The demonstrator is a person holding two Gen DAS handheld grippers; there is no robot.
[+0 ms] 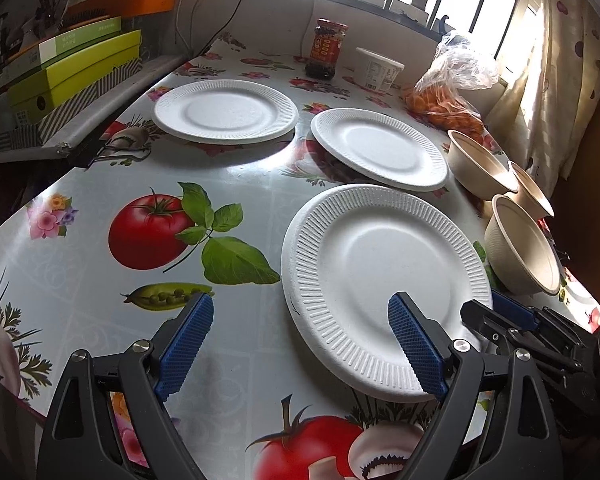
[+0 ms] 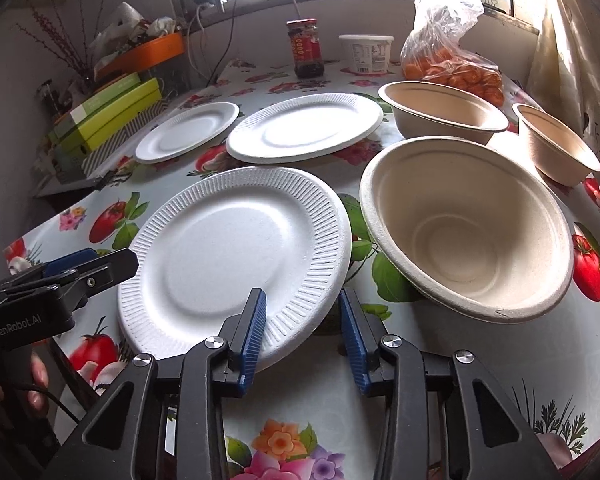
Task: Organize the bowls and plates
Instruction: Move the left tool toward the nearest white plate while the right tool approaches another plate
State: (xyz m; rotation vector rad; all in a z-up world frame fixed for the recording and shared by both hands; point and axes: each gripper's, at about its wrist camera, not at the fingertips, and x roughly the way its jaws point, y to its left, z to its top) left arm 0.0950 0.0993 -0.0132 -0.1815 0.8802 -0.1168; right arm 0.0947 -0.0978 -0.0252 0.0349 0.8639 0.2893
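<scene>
Three white foam plates lie on the fruit-print tablecloth: a near plate [image 1: 360,260] [image 2: 228,248], a middle plate [image 1: 380,148] [image 2: 304,128] and a far plate [image 1: 224,112] [image 2: 188,132]. To their right are three beige bowls: a near bowl [image 1: 524,248] [image 2: 464,220], a far bowl [image 1: 480,164] [image 2: 440,112] and a small bowl [image 1: 532,192] [image 2: 556,144]. My right gripper [image 2: 302,312] [image 1: 496,312] straddles the near plate's right front rim. One pad lies over the plate and the other stands just off the rim. My left gripper [image 1: 302,340] [image 2: 88,264] is wide open at the plate's left front edge.
At the back stand a red-labelled jar [image 1: 326,50], a white tub [image 1: 378,70] and a plastic bag of oranges [image 1: 448,100]. Stacked green boxes [image 1: 72,76] fill a ledge on the left. A black binder clip [image 1: 112,152] holds the cloth there. A hand [image 2: 36,372] shows at lower left.
</scene>
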